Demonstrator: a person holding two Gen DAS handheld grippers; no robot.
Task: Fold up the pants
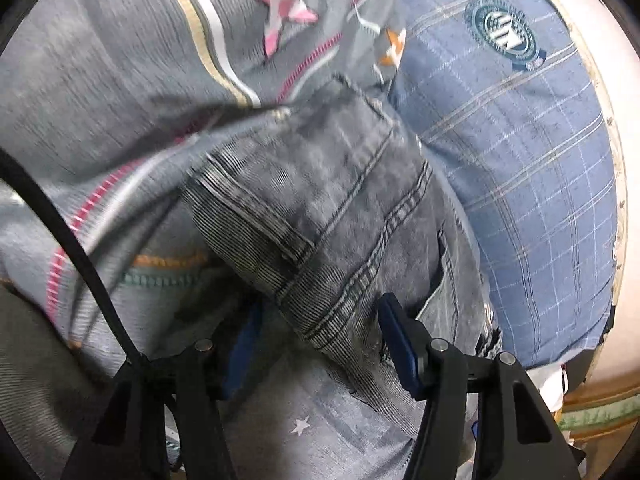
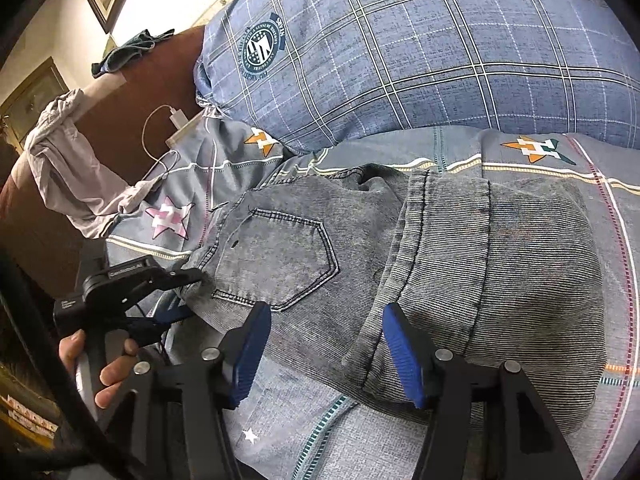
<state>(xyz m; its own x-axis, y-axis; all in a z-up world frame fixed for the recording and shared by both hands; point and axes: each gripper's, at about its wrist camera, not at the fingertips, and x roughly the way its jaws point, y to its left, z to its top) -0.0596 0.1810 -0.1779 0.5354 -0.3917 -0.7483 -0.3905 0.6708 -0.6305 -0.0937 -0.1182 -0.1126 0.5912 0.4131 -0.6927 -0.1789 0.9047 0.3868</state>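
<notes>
Two grippers work over grey jeans (image 2: 460, 264) lying partly folded on a star-print bedsheet (image 2: 540, 148), just below a blue plaid pillow (image 2: 440, 60). Right gripper (image 2: 326, 354) — jaws apart, denim between the pads, untouched. Left gripper (image 1: 316, 344) straddles the jeans' edge — no firm grip visible.

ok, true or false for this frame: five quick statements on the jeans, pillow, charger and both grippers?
1. The jeans lie with a back pocket facing up. True.
2. The pillow is plain red. False: it is blue plaid.
3. The right gripper has its jaws shut. False: they stand open over the jeans.
4. A white charger lies near the pillow. True.
5. The left gripper is out of the right wrist view. False: it shows at the jeans' waist edge.
</notes>
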